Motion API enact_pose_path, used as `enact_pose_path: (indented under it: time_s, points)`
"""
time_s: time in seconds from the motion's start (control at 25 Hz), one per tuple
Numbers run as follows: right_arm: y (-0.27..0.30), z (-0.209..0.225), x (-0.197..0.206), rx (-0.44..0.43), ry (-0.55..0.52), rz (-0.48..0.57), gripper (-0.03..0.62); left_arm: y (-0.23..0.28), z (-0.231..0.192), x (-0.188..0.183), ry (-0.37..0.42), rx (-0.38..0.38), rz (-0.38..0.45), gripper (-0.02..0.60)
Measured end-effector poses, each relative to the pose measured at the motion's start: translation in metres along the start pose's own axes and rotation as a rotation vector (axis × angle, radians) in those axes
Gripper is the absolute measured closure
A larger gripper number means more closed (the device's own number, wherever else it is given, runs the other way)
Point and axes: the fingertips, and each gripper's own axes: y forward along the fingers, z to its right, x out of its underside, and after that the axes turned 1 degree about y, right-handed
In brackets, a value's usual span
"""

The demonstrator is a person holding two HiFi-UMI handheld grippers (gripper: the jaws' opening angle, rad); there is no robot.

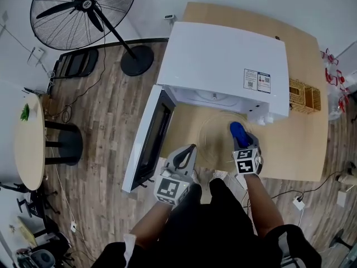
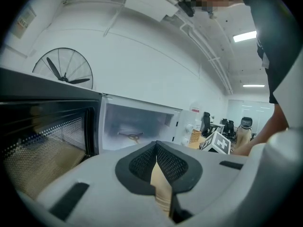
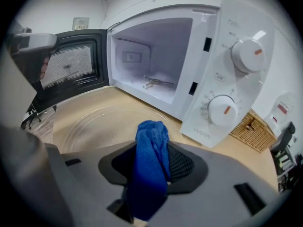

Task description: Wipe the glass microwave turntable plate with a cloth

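The clear glass turntable plate lies flat on the wooden table in front of the open white microwave. My right gripper is over the plate's right part, shut on a bunched blue cloth. In the right gripper view the cloth stands up between the jaws, with the plate just beyond it. My left gripper hangs at the plate's left edge near the table's front. Its jaws are shut with nothing held. It points at the empty oven cavity.
The microwave door swings out left, past the table edge. The roller ring sits inside the cavity. A wicker basket stands right of the microwave. A floor fan and a round side table stand to the left.
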Motion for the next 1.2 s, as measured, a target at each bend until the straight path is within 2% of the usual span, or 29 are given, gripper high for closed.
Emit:
enact_pose_path:
  time_s: [0.32,0.52,0.64,0.84,1.04,1.2]
  points:
    - [-0.005,0.032,0.012,0.073,-0.021,-0.010,0.433,0.002,0.001,0.000,-0.004,0.000,-0.007,0.580]
    - [-0.006,0.039,0.011,0.080,-0.028,0.002,0.436,0.004,0.000,0.000,0.001,0.002,-0.008,0.580]
    - [-0.012,0.029,0.005,0.066,-0.027,0.051,0.441,0.005,0.002,-0.002,0.003,0.010,-0.005,0.580]
    - [-0.020,-0.022,-0.017,-0.071,-0.030,0.158,0.441,0.005,0.001,-0.004,0.013,0.010,-0.006,0.580]
    - [-0.026,-0.086,-0.026,-0.237,-0.057,0.180,0.442,0.006,0.001,-0.007,0.021,0.013,-0.001,0.580]
    - [-0.033,-0.130,-0.023,-0.337,-0.116,0.169,0.442,0.002,0.000,0.000,0.009,0.004,-0.015,0.580]
